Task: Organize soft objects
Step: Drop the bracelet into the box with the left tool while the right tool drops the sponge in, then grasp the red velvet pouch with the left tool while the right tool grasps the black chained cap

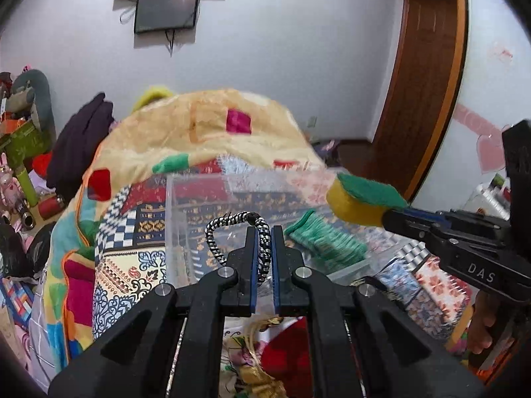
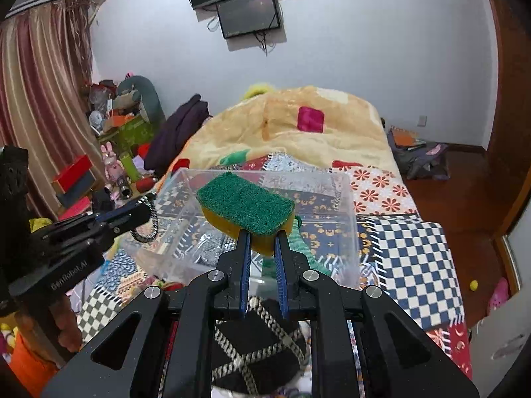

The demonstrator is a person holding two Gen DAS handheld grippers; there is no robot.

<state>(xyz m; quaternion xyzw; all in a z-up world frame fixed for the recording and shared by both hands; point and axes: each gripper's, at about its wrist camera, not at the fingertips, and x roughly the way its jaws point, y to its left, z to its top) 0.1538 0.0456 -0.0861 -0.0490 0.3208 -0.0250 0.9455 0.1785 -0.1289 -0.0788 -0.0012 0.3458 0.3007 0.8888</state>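
My left gripper [image 1: 264,232] is shut on a black-and-white braided hair tie [image 1: 232,232] and holds it over the near left edge of a clear plastic bin [image 1: 179,205] on the bed. My right gripper [image 2: 263,237] is shut on a yellow sponge with a green scrub top [image 2: 245,204] and holds it above the bin [image 2: 345,205]. The sponge also shows in the left wrist view [image 1: 361,200], and the hair tie in the right wrist view [image 2: 149,222]. A green knitted piece [image 1: 327,240] lies inside the bin.
The bin sits on a patchwork bedspread [image 2: 411,252] with a yellow patterned quilt [image 2: 298,132] heaped behind it. Toys and boxes [image 2: 116,139] crowd the floor to the left. A wooden door [image 1: 421,93] stands at the right. A black-and-white checked soft item [image 2: 262,348] lies under my right gripper.
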